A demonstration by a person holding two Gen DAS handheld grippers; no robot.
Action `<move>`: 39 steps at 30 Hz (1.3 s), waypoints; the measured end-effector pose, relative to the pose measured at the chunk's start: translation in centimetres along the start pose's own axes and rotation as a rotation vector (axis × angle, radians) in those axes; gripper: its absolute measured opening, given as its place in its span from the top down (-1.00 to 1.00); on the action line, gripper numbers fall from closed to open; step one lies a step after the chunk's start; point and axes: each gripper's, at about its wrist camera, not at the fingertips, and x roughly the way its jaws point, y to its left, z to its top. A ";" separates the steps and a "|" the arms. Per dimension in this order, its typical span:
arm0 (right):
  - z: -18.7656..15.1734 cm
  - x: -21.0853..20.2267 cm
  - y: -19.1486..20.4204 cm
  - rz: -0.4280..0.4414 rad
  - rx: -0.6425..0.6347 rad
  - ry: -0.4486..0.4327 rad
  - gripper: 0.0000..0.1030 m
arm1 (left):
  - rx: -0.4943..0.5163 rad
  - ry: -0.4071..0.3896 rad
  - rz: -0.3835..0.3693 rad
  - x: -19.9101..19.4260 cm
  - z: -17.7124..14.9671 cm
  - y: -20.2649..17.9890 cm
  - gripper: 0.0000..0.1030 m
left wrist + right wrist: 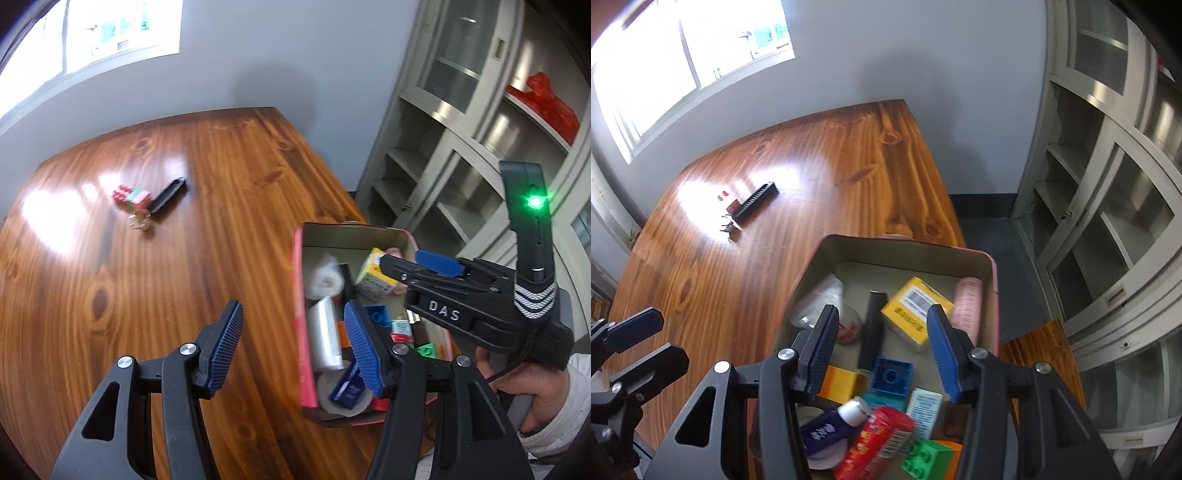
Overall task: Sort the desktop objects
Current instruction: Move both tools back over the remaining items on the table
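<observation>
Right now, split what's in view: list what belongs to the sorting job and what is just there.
Part of the job:
- pink tin box holding sorted items
- yellow carton in the box
- toy bricks, black comb and small round item, still out on the table
- left gripper and right gripper, both open, empty

Just there:
- wooden table
- grey cabinet
- red bag
- window

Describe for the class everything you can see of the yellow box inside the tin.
The yellow box is a small carton, cardboard by its look, with a white barcode label on its top face and dark print along its yellow side. It lies tilted in the far part of the pink-sided tin, apparently leaning on a pink roll to its right, with a black stick close on its left. The open right gripper hangs above, not touching it.
</observation>
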 end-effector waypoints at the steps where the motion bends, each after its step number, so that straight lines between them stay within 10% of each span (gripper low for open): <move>1: 0.0 0.0 0.3 0.003 -0.005 -0.001 -0.09 | -0.008 -0.001 0.008 -0.1 -0.1 0.4 -0.18; 39: 1.9 4.6 15.9 0.185 -0.264 0.065 -0.35 | -0.319 0.034 0.266 -3.0 -4.0 14.9 -0.47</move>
